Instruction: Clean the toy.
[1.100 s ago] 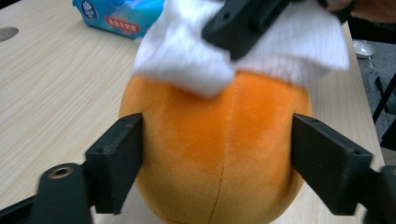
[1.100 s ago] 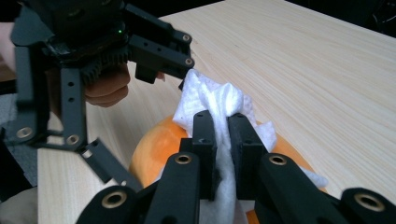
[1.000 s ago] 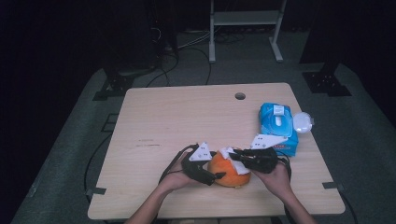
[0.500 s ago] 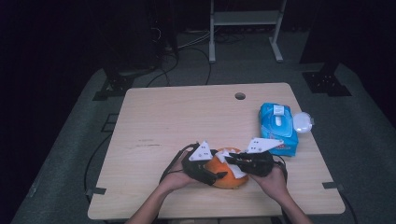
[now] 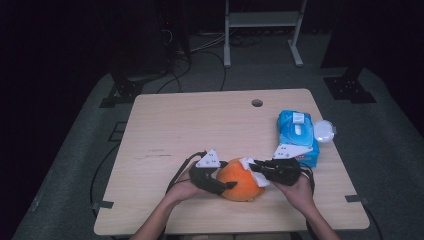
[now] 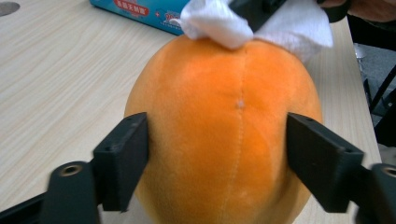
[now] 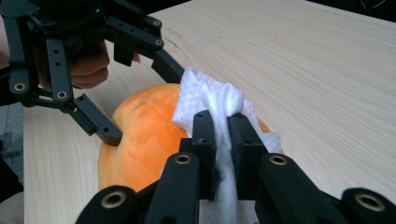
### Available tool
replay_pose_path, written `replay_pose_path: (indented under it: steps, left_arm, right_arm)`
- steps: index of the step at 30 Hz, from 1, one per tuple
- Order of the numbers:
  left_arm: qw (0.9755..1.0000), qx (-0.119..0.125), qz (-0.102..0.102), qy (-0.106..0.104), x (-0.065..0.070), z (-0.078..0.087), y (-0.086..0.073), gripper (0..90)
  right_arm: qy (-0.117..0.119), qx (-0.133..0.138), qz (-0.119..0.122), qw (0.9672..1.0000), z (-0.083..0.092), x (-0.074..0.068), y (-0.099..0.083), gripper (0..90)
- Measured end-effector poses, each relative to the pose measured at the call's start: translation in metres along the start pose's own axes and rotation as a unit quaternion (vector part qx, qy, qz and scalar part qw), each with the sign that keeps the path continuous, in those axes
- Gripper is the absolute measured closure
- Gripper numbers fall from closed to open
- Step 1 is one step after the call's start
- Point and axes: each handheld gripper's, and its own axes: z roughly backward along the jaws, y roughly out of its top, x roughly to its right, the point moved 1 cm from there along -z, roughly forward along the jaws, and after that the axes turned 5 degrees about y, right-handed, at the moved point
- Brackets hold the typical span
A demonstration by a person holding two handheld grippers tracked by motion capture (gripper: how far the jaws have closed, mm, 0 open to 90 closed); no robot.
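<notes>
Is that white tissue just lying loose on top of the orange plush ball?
No, the right gripper has its jaws pinched shut on the white tissue, pressing it against the orange plush ball.

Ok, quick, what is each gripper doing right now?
Left gripper: closed on the round orange plush toy, one jaw on each side.
Right gripper: shut on the crumpled white tissue, which lies on the toy.

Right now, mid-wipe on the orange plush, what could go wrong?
1. The left gripper holds the round plush by its soft sides; wiping pressure might squeeze it out.
2. The right gripper pinches just a fold of the wipe; friction may tug it loose.
3. The wipe pack sits near the right hand.
</notes>
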Motion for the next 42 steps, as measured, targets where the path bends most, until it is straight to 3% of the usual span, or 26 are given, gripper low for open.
replay_pose_path:
  steps: [7,10,14,19,22,26,28,31,34,42]
  left_arm:
    - [0.9997,0.016,-0.017,0.0,0.009,0.0,0.011,19.5]
    - [0.9997,0.014,-0.018,-0.002,0.009,0.0,0.009,23.6]
    - [0.9999,0.004,-0.011,0.0,0.004,-0.001,0.003,28.5]
    - [1.0,0.001,0.009,-0.003,-0.005,0.002,-0.004,29.7]
    - [0.9999,0.0,0.01,-0.006,-0.005,0.004,-0.004,29.4]
    - [0.9999,0.01,-0.006,-0.004,-0.001,0.008,0.006,20.2]
    - [0.9994,0.031,-0.008,-0.009,0.005,0.008,0.01,19.5]
    - [0.9994,0.022,-0.028,-0.001,0.011,0.003,0.012,23.8]
    - [0.9998,0.014,-0.012,-0.002,0.006,0.002,0.007,30.4]
    - [0.9995,0.015,0.029,-0.007,-0.012,0.008,-0.006,33.9]
  right_arm:
    - [0.012,-0.001,0.03,0.9995,-0.011,-0.021,0.008,81.3]
    - [0.019,-0.002,0.036,0.9992,-0.015,-0.025,0.01,81.3]
    - [0.015,-0.002,0.029,0.9995,-0.012,-0.018,0.008,81.3]
    - [0.003,0.002,0.009,1.0,-0.002,-0.004,0.002,81.3]
    - [0.005,0.004,0.004,1.0,0.0,-0.004,0.001,81.3]
    - [0.0,-0.001,0.021,0.9998,-0.005,-0.013,0.005,81.3]
    - [0.002,0.0,0.028,0.9996,-0.008,-0.017,0.007,81.3]
    - [0.008,0.001,0.036,0.9993,-0.011,-0.023,0.01,81.3]
    - [0.004,-0.004,0.041,0.9991,-0.011,-0.023,0.01,81.3]
    - [-0.001,0.001,-0.006,1.0,-0.002,0.001,-0.003,81.3]
